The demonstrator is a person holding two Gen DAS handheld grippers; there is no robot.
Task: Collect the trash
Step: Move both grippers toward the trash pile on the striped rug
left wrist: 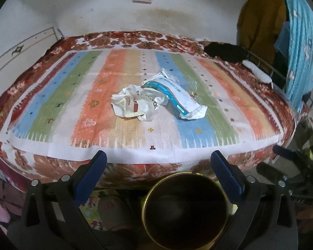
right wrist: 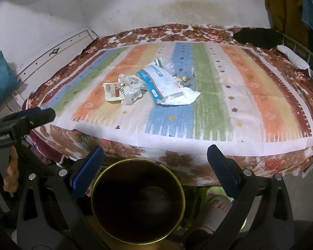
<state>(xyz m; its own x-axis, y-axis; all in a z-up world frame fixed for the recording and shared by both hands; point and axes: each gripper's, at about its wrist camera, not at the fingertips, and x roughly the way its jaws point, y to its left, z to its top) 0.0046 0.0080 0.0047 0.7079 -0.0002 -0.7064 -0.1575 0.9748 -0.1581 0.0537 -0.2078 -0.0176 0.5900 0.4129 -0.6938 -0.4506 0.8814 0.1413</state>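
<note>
A: Left wrist view, entry one?
B: Left gripper (left wrist: 158,158), fingers spread wide, nothing between them. It hangs at the near edge of the bed (left wrist: 52,162), above a dark bin with a brass rim (left wrist: 185,210).

A: Trash?
B: A crumpled white plastic bag (left wrist: 135,104) and a blue-and-white pouch (left wrist: 177,98), touching, mid-bed on the striped mat (left wrist: 73,108). Both lie straight ahead of the fingers, well apart from them. The pouch's long axis runs from far-left to near-right.

A: Right wrist view?
B: Right gripper (right wrist: 155,156), fingers likewise spread and empty, over the same bin (right wrist: 137,204). The bag (right wrist: 123,92) sits ahead and left, the pouch (right wrist: 167,87) about dead ahead, small scraps (right wrist: 183,79) just beyond it.

A: Nearer hand?
B: Judged roughly equal; the pouch suits the right, the bag the left.
</note>
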